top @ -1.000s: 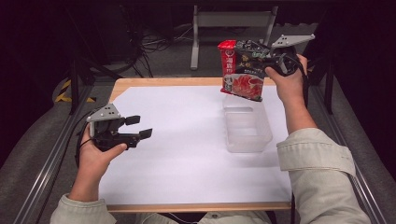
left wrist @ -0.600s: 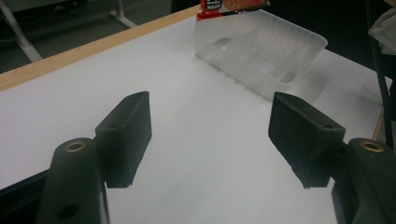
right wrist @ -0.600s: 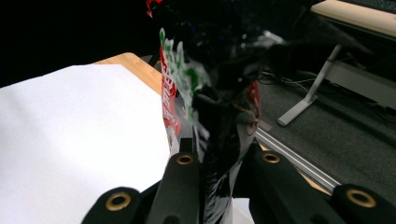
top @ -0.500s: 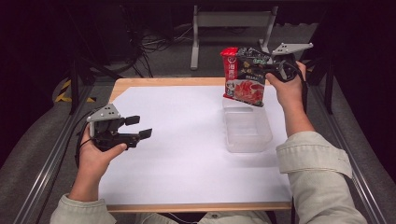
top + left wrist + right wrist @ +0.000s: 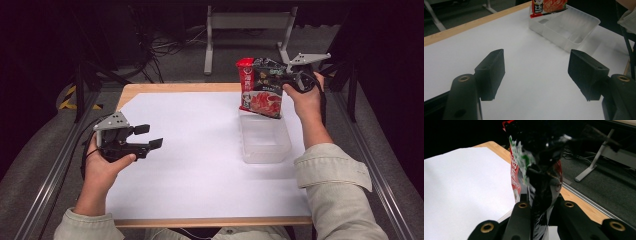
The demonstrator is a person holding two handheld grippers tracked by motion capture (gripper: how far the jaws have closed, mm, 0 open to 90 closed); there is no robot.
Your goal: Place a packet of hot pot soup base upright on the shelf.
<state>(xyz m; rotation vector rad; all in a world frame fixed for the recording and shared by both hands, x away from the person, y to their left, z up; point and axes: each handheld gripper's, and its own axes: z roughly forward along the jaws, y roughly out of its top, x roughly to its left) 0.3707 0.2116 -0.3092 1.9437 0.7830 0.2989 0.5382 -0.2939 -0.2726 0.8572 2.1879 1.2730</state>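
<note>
Red-and-black glossy snack packet point(image 5: 261, 87), crumpled in right gripper point(image 5: 280, 80)

1. You are seated at a lab-style recording bench: a wooden table point(image 5: 175, 88) covered by a plain white sheet point(image 5: 200, 150).
2. Metal rails point(image 5: 47, 175) run along both sides of it.
3. Beyond the far edge, loose cables point(image 5: 165, 47) lie on grey carpet beside a metal stand point(image 5: 250, 30).
4. The surroundings are dark, with light falling on the table.
</note>
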